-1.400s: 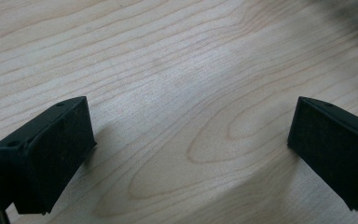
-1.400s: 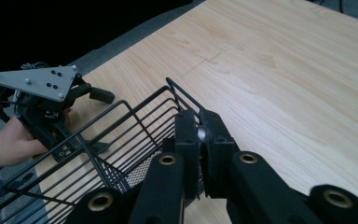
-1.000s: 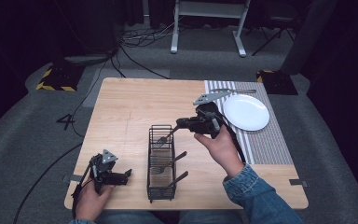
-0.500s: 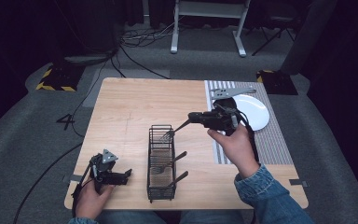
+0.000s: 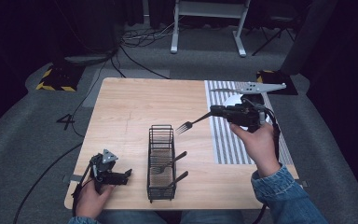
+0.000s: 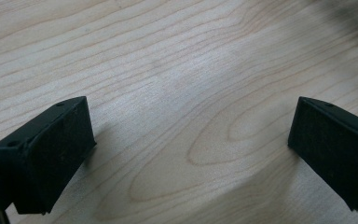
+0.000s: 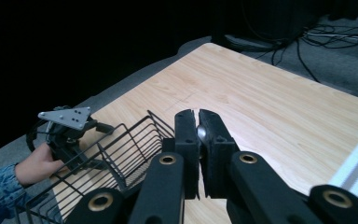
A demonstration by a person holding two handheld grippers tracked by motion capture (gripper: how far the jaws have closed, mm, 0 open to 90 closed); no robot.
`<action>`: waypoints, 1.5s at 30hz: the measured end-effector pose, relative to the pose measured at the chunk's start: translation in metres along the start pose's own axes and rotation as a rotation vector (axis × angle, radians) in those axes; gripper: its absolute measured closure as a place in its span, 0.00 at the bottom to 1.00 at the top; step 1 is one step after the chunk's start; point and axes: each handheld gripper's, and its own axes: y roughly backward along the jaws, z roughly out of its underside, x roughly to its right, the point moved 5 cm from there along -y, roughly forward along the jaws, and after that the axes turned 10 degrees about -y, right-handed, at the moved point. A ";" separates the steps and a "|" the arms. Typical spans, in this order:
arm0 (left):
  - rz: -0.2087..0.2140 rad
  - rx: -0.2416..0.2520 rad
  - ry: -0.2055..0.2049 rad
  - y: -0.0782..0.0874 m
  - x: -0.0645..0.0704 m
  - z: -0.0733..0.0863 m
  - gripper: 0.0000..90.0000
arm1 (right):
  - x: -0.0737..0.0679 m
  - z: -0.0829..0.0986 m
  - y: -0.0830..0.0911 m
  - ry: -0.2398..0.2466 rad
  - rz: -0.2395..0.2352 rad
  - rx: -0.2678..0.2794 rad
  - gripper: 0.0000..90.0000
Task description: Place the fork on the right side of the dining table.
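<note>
My right gripper (image 5: 216, 112) hovers over the left edge of the striped mat (image 5: 228, 144), shut on the handle of a silver fork (image 5: 191, 124). The fork's tines point left toward the black wire basket (image 5: 161, 135). In the right gripper view the jaws (image 7: 198, 116) pinch a sliver of metal handle (image 7: 202, 133), with the basket (image 7: 121, 149) below left. Two more utensils (image 5: 170, 163) lie slanted in the basket. My left gripper (image 5: 123, 175) rests at the table's front left corner, open; its jaws (image 6: 186, 154) stand wide apart over bare wood.
A white plate (image 5: 232, 100) sits on the mat, mostly hidden behind the right gripper. The wooden table (image 5: 135, 107) has bare room across its back and left. Cables and a stand's legs (image 5: 205, 42) lie on the grey floor beyond.
The right gripper has carried the fork to the right, away from the basket and out over the mat. The left gripper has stayed put.
</note>
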 end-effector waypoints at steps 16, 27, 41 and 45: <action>0.000 0.000 0.000 0.000 0.000 0.000 0.00 | 0.049 0.006 0.034 -0.077 0.118 0.046 0.96; 0.000 0.000 0.000 0.000 0.000 0.000 0.00 | 0.086 0.016 0.048 -0.151 0.190 0.063 0.96; 0.000 0.000 0.000 0.000 0.000 0.000 0.00 | 0.121 0.032 0.049 -0.218 0.257 0.048 0.96; 0.000 0.000 0.000 0.000 0.000 0.000 0.00 | 0.129 0.036 0.049 -0.230 0.274 0.043 0.96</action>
